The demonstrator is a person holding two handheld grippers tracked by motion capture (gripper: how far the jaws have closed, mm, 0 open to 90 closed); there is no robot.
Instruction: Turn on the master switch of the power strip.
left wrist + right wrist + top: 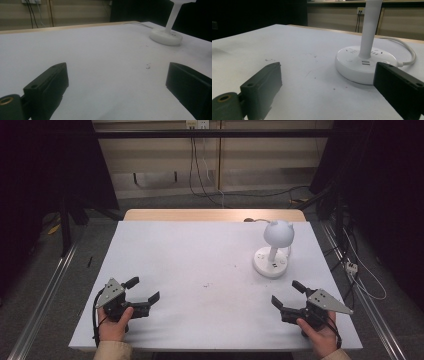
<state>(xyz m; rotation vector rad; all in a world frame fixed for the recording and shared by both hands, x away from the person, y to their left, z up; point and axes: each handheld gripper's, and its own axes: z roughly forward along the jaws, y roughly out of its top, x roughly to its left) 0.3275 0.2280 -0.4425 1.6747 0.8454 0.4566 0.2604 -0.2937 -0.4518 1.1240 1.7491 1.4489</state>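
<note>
A white desk lamp (pixel 274 249) with a round head, a thin stem and a disc base stands on the white table (pixel 200 255) at the right back. Its base (pixel 362 63) carries sockets and USB ports, and a white cord (pixel 404 48) leaves it to the right. The lamp base (pixel 166 37) lies far off in the left gripper view. My left gripper (pixel 144 289) rests near the front left edge, open, nothing between its jaws. My right gripper (pixel 286 293) sits near the front right, open and empty, a short way in front of the lamp.
Small dark specks (pixel 206 284) mark the table's middle. A wooden strip (pixel 215 215) edges the far side. Metal rails (pixel 45 295) run along the floor at both sides, with cables (pixel 360 275) on the floor at the right and a wall socket (pixel 196 124) behind.
</note>
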